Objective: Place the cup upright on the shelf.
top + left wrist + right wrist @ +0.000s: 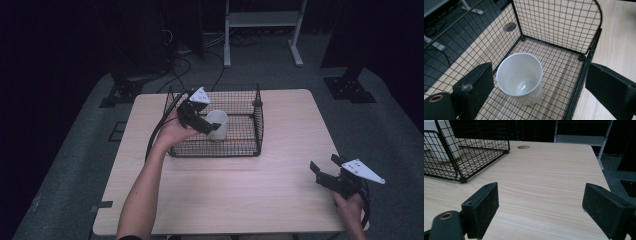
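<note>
Dark floor and stand legs are surrounding a pale wooden desk [240, 195], and I am taking the wire basket [258, 125] on it as my landmark. One white cup [520, 77] is standing upright inside the basket, in its left half, mouth up, so its long axis is running vertical.

My left tool [202, 122] is hanging over the basket's left side, pointing down and inward at the cup. In the left gripper view its jaws are standing open, one on either side of the cup and clear of the rim, gripping nothing; the right-hand jaw is sitting outside the basket's wire wall. The cup is lying straight ahead of and below this tool.

My right tool [327, 172] is waiting well away from the basket, near the desk's front right corner, jaws wide open over bare wood and gripping nothing. The left tool is far nearer the cup.

Counting: one cup, one basket, two tools, one desk.
</note>
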Available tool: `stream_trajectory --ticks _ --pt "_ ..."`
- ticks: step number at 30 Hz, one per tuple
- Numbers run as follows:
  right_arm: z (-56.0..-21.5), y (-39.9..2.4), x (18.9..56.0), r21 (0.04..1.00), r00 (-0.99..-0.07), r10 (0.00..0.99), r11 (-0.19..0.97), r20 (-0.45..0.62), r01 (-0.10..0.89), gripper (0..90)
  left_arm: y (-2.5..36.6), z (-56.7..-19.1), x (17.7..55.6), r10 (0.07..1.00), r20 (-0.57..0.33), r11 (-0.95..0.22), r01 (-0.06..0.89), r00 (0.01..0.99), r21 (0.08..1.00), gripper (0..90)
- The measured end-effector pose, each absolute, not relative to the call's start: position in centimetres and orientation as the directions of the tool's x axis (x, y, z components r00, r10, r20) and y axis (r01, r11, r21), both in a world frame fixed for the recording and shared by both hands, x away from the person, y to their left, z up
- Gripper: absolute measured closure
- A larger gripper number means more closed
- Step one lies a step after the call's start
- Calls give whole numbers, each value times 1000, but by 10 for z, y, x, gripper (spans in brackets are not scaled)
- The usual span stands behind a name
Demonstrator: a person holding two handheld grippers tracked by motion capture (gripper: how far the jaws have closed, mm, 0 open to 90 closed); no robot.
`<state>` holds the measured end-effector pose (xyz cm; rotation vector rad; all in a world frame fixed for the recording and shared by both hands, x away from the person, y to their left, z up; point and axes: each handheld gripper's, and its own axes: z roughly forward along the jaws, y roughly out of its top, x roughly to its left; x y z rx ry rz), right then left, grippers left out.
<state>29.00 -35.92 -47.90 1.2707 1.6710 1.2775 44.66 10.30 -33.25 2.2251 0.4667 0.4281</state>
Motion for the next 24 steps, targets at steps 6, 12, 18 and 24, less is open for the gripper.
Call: stream_trajectory --ticks 6,12,18,24 --pt "-479 -359 290 954 -300 953 45 48 297 129 110 -331 430 484 158 -578 179 861 796 76" --pt "-479 -359 290 954 -300 953 47 47 296 129 120 -335 417 506 159 -556 180 848 811 76" --pt "-479 -359 290 954 -301 953 49 44 296 129 128 -336 405 521 163 -538 174 838 825 76" --pt "-479 -359 290 954 -299 953 45 48 298 129 139 -342 385 535 168 -512 159 828 844 76"
